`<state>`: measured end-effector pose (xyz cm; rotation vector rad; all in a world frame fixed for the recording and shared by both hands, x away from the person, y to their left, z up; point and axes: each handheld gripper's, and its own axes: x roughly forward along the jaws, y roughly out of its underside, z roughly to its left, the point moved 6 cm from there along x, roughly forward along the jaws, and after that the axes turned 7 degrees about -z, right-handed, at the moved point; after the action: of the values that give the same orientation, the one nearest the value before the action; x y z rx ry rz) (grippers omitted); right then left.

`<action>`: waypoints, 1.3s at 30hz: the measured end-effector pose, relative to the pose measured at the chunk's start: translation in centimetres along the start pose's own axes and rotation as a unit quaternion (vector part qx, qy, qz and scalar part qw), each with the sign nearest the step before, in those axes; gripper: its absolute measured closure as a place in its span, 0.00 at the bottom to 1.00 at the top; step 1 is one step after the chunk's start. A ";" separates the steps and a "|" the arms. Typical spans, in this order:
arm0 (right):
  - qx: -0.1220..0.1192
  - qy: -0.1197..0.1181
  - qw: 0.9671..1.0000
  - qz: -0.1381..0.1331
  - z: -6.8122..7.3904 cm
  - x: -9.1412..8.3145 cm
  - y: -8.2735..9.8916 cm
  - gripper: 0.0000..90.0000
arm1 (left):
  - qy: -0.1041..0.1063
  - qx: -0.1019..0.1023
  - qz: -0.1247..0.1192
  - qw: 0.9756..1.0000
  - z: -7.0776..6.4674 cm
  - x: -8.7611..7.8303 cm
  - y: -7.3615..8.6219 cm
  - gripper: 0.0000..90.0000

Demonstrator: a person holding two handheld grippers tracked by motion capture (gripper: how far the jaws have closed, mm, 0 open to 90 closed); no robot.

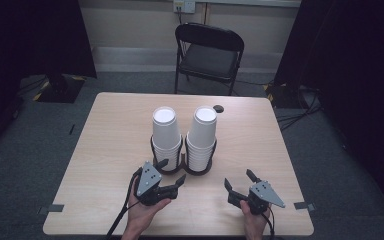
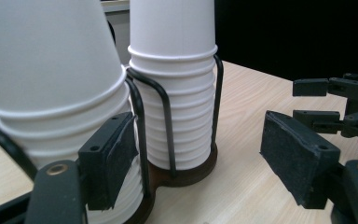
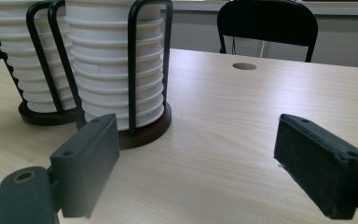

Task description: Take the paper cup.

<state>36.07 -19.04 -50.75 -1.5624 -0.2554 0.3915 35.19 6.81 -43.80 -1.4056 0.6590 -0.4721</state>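
On a pale wooden table point(image 1: 110, 150) stands a dark double cup holder point(image 1: 182, 167) with black wire uprights, carrying two stacks of white paper cups turned upside down: the left stack point(image 1: 166, 132) and the right stack point(image 1: 202, 135), side by side and close together near the table's middle. The left gripper point(image 1: 170, 172), held in the person's left hand point(image 1: 142, 212), sits just in front of the holder on its left half, jaws spread wide and holding nothing; in the left gripper view one pad point(image 2: 114, 158) lies right against the left stack's lower rims, though whether it actually touches the cups or the wire is hard to tell from this angle. The right gripper point(image 1: 240, 181), in the right hand point(image 1: 254, 222), rests near the table's front right, apart from the holder, its jaws likewise wide open and empty. In the right gripper view the right stack and its round base stand ahead and to the left of the jaws. A black folding chair point(image 1: 207, 52) stands beyond the table's far edge, and a small round hole point(image 1: 218, 108) marks the tabletop behind the cups.
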 end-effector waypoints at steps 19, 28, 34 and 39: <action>0.001 0.000 1.000 0.006 0.0 0.1 0.0 0.15 | 0.042 0.004 -0.006 0.999 -0.5 1.7 -3.0 0.19; 0.002 -0.001 1.000 0.005 0.0 0.1 0.0 0.16 | 0.055 0.006 -0.005 0.998 -0.5 2.8 -4.5 0.21; 0.002 -0.001 1.000 0.005 0.0 0.1 0.0 0.16 | 0.051 0.011 -0.004 0.999 -0.3 3.2 -5.3 0.20; 0.004 0.000 1.000 0.005 0.0 0.1 0.0 0.16 | 0.053 0.012 -0.005 0.999 -0.2 3.7 -6.1 0.20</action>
<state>36.14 -19.05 -50.78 -1.5570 -0.2469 0.4000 38.30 3.49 -38.26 -1.3679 0.7292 -0.5629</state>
